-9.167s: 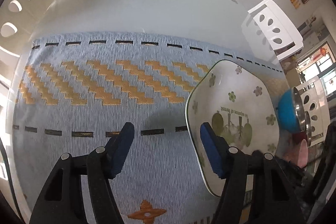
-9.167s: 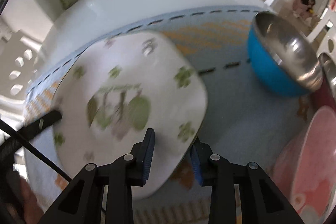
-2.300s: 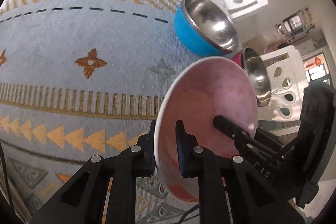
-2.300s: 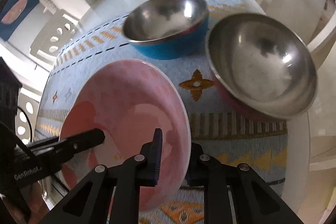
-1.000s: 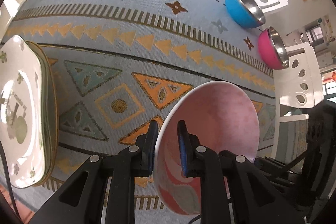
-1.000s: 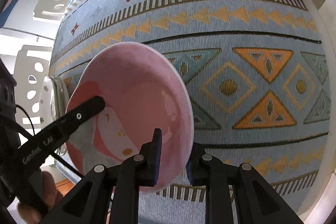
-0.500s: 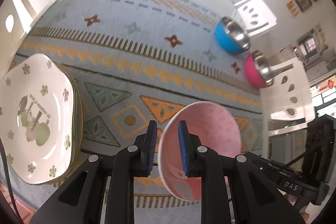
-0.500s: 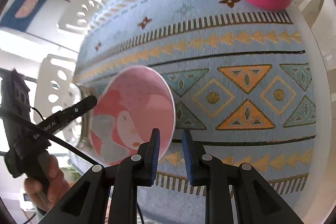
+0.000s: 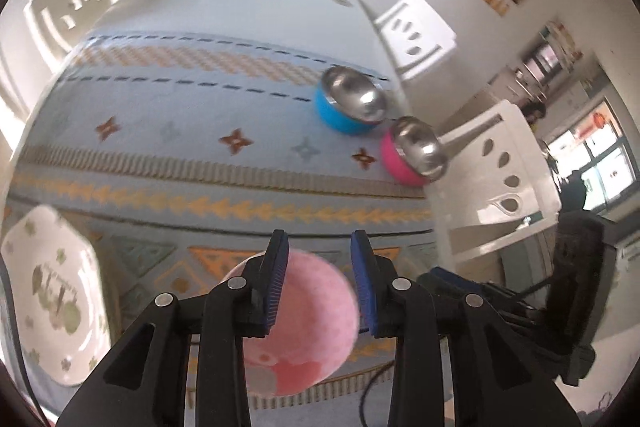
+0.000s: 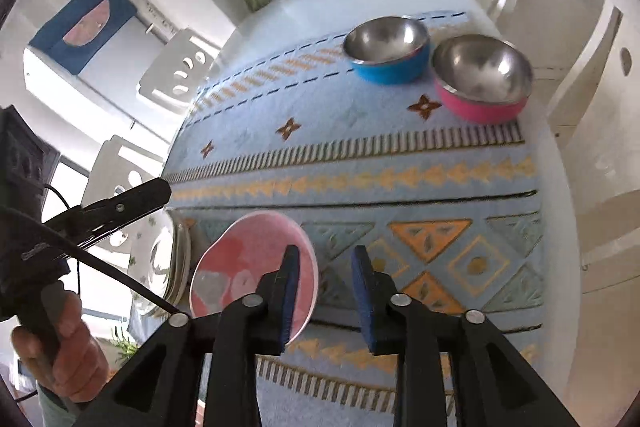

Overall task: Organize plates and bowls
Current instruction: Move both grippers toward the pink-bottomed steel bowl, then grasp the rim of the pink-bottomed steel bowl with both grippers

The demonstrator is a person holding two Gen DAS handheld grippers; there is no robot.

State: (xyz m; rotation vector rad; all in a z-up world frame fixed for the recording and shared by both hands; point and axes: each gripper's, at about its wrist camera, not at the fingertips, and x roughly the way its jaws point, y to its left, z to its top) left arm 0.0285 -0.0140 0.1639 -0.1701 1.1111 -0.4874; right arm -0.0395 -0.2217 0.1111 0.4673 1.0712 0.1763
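Item: pink plate (image 10: pixel 256 263), lying flat on the patterned cloth (image 10: pixel 360 163) at the desk's near edge, just beside the stack of white floral plates (image 9: pixel 48 299), a placing that appears meant to gather plates together. Left claw (image 9: pixel 320 283) and right claw (image 10: pixel 326 291): both released, jaws having just been opening, nothing gripped, each hanging above the pink plate. Blue bowl (image 10: pixel 386 49) and magenta bowl (image 10: pixel 482 79): side by side at the far right, seemingly still to be sorted. The floral stack's count is unclear, being glared in one view and cut off by the frame in the other.
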